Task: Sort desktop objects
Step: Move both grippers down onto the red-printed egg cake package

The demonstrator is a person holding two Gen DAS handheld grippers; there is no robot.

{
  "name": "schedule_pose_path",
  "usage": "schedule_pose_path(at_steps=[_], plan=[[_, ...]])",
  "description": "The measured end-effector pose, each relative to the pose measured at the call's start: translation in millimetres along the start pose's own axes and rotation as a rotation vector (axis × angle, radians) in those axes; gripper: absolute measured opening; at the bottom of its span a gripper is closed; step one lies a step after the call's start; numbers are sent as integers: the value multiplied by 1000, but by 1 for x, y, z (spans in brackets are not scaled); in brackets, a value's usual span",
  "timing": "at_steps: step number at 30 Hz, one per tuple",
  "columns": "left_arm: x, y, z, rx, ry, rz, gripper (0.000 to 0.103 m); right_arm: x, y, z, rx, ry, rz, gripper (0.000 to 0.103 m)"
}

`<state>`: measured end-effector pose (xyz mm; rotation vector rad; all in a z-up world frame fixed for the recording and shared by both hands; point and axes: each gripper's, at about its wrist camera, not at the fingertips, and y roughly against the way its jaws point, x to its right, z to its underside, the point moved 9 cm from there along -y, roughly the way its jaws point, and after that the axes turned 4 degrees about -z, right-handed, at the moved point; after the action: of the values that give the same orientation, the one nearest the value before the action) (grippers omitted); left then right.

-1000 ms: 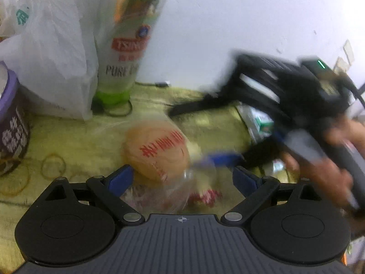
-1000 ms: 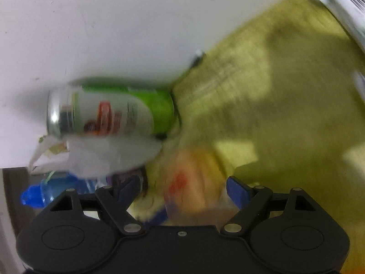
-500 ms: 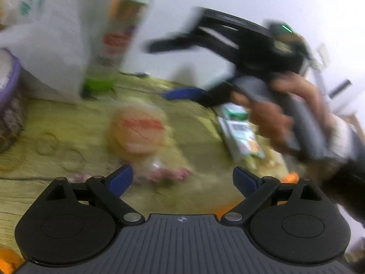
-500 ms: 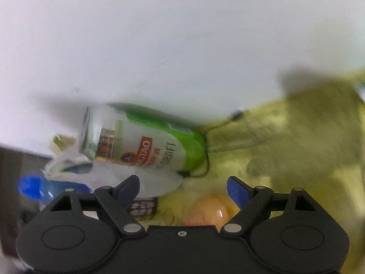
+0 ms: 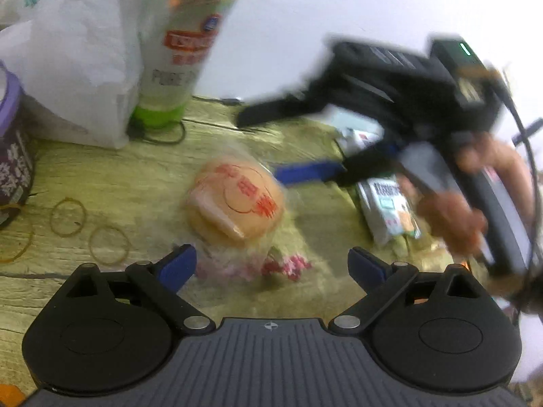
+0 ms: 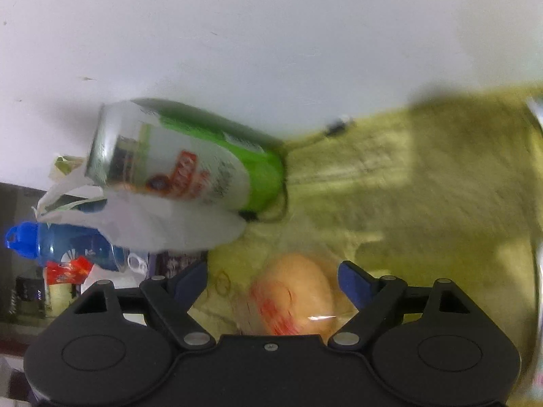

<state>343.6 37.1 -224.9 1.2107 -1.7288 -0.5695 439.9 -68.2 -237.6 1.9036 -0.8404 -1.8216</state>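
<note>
A round orange bun with red print, wrapped in a clear bag [image 5: 237,203], lies on the yellow-green wooden table [image 5: 142,176]. My left gripper [image 5: 271,264] hovers just before it, open, with the bag's crumpled end between the blue fingertips. My right gripper [image 5: 261,147], blurred and held by a hand [image 5: 454,210], reaches in from the right, one blue finger [image 5: 305,173] close to the bun's far right edge. In the right wrist view the bun [image 6: 295,291] shows low between the spread fingers of that open gripper [image 6: 271,278], with no pad pressing on it.
A tall green-and-white beer can [image 5: 183,51] stands by the white wall, beside a white plastic bag [image 5: 74,51] and a purple cup [image 5: 10,156]. Rubber bands [image 5: 68,217] lie at the left. A snack packet [image 5: 390,210] lies at the right. A blue bottle [image 6: 51,240] sits behind the bag.
The right gripper lifted away from the bun, then came back down toward its right side while rolling. The bun has turned in its bag. My left gripper has hardly moved.
</note>
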Motion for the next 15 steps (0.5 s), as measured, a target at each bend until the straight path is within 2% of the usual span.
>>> schedule_pose_path(at_steps=[3, 9, 13, 15], plan=[[-5, 2, 0, 9, 13, -24, 97, 5, 2, 19, -24, -40, -12, 84], [-13, 18, -7, 74, 34, -49, 97, 10, 17, 13, 50, -56, -12, 84], [-17, 8, -8, 52, 23, -99, 96, 22, 4, 8, 58, -117, -3, 83], [-15, 0, -5, 28, 31, -90, 94, 25, -3, 12, 42, -139, -7, 81]])
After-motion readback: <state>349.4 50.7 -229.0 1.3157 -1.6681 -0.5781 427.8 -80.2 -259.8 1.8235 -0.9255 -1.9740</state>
